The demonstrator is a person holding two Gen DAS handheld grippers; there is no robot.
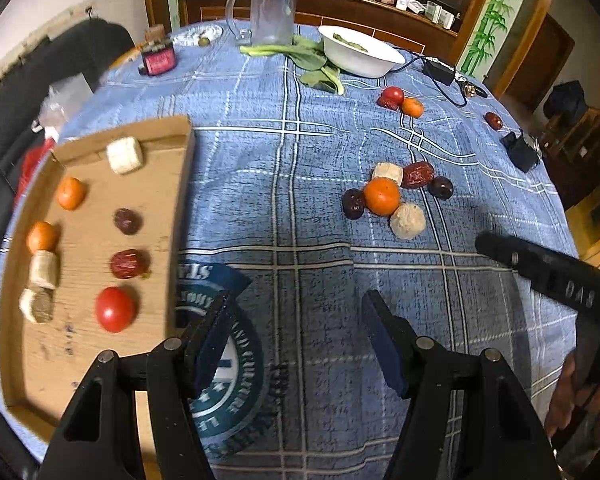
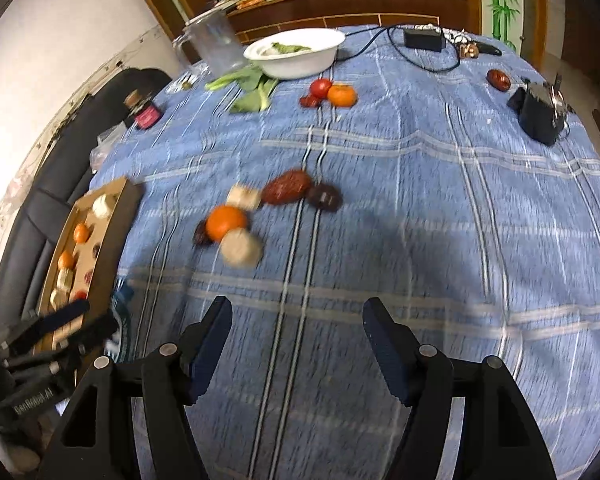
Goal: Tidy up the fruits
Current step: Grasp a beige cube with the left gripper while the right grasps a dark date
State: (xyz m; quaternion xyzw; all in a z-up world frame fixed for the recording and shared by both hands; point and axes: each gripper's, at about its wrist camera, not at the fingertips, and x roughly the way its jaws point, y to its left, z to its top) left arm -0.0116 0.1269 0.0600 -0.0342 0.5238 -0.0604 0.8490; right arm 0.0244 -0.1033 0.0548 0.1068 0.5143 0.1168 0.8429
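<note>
A cardboard tray point(image 1: 182, 200) at the left holds small oranges point(image 1: 71, 193), pale fruit chunks point(image 1: 125, 155), dark dates point(image 1: 127, 221) and a tomato point(image 1: 115, 309). Mid-table lies a loose cluster: an orange point(image 1: 382, 196), a pale round piece point(image 1: 407, 221), a red date point(image 1: 418, 175) and darker dates point(image 1: 353, 203). My left gripper point(image 1: 296, 332) hangs open and empty over the cloth beside the tray. My right gripper point(image 2: 296, 328) is open and empty too, short of the same orange point(image 2: 225, 222) and red date point(image 2: 287, 187). The right wrist view is blurred.
Farther back sit a tomato point(image 1: 392, 96) with an orange point(image 1: 412, 107), a lone date point(image 1: 493, 120), a white bowl point(image 1: 360, 54), leafy greens point(image 1: 316, 66), a glass mug point(image 1: 270, 10), a pink jar point(image 1: 159, 58), a black adapter with cable point(image 2: 424, 38) and a black box point(image 2: 538, 114).
</note>
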